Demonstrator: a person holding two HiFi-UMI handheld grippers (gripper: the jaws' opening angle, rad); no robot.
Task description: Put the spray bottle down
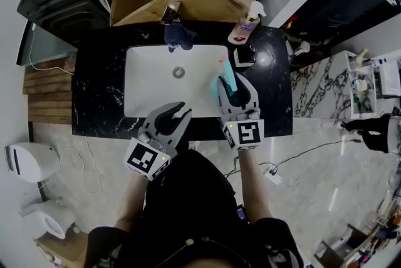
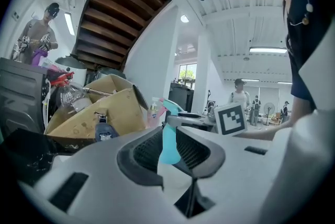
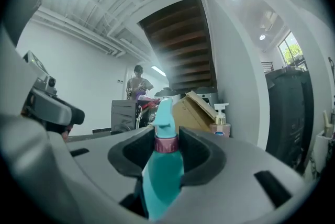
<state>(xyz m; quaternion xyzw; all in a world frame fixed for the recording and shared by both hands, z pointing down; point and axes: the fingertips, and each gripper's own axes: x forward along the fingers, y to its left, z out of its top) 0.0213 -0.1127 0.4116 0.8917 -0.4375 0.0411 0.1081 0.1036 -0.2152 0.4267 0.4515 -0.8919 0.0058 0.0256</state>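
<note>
A turquoise spray bottle (image 1: pixel 225 80) with a pink collar is held upright over the right end of the white sink basin (image 1: pixel 150 82). My right gripper (image 1: pixel 234 92) is shut on it. In the right gripper view the bottle (image 3: pixel 163 165) fills the gap between the dark pads, its neck and nozzle rising above them. My left gripper (image 1: pixel 180 111) hovers at the basin's near edge, open, nothing between its jaws. In the left gripper view the bottle (image 2: pixel 168 139) shows beyond the open jaws, off to the right with the other gripper.
The basin is set in a black marble counter (image 1: pixel 100 97) with a dark faucet (image 1: pixel 178 38) at the back. A pump soap bottle (image 1: pixel 247 25) and a small dark-topped white box (image 1: pixel 244 57) stand at the back right. A cardboard box (image 1: pixel 188 4) sits behind the sink.
</note>
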